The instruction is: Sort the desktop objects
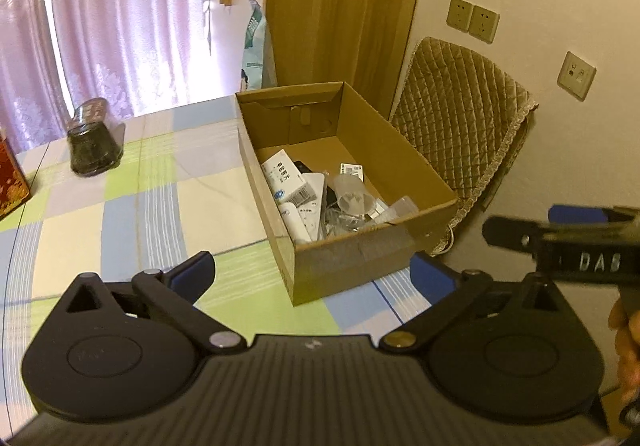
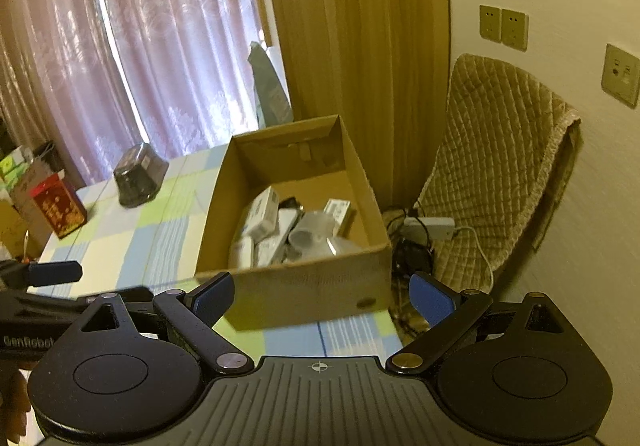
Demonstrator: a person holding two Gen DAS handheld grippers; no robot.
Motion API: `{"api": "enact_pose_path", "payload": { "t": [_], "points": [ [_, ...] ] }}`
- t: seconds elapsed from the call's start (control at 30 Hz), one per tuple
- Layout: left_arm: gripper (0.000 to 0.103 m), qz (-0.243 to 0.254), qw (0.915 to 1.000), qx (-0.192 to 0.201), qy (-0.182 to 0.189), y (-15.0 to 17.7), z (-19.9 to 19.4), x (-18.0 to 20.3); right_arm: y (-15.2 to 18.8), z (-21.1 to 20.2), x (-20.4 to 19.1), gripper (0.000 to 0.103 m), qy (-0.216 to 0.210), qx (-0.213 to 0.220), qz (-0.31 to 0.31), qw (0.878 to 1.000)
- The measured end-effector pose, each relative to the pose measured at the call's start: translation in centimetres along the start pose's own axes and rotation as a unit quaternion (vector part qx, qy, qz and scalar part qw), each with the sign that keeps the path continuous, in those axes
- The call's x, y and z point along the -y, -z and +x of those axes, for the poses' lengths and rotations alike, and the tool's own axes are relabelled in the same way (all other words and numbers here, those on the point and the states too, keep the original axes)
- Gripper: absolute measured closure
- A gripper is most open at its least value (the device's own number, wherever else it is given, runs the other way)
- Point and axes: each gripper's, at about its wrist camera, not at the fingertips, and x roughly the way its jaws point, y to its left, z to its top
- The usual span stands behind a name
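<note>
Centrally, on the checked tablecloth (image 1: 132,214), an open cardboard box (image 1: 352,258) stands at the table's right edge. Its near half is heaped with small things: a white packet (image 1: 288,182) lying toward the left wall, a clear plastic cup (image 1: 354,194) tipped on its side beside it, a small labelled carton (image 1: 352,170) toward the far right, and some crinkled clear wrap at the near wall; what lies under them is too jumbled to tell. The far half of the floor is bare.

Left and far from the box, well apart from it, a dark jar (image 1: 94,142) sits near the curtain. A red box (image 2: 60,212) stands at the far left edge of the table.

The left gripper (image 1: 312,274) hovers just near of the box with its blue-padded fingers spread wide and nothing between them. The right gripper (image 2: 320,296) is likewise wide open and empty, facing the box's near wall. Each shows at the edge of the other's view.

Right of the table, a chair with a quilted cover (image 2: 496,174) stands against the wall, with a power strip (image 2: 430,226) and cables on the floor beside it.
</note>
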Motion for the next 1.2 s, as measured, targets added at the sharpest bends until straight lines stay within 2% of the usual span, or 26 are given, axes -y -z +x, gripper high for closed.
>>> {"api": "enact_pose_path", "payload": {
  "t": [0.43,0.67,1.2],
  "points": [
    [0.001,-0.036,0.9993,0.008,0.008,2.2,-4.3,1.8,1.7,-3.0,-0.1,0.007,0.008,-0.017,-0.005,1.0],
    [0.001,-0.042,0.9991,0.003,0.005,2.8,-4.7,1.5,2.4,-4.0,0.0,0.007,0.009,-0.027,-0.006,1.0],
    [0.001,-0.043,0.999,0.001,-0.012,3.4,-4.7,1.2,3.0,-3.0,-1.1,0.007,0.0,-0.043,-0.019,0.999]
  ]
}}
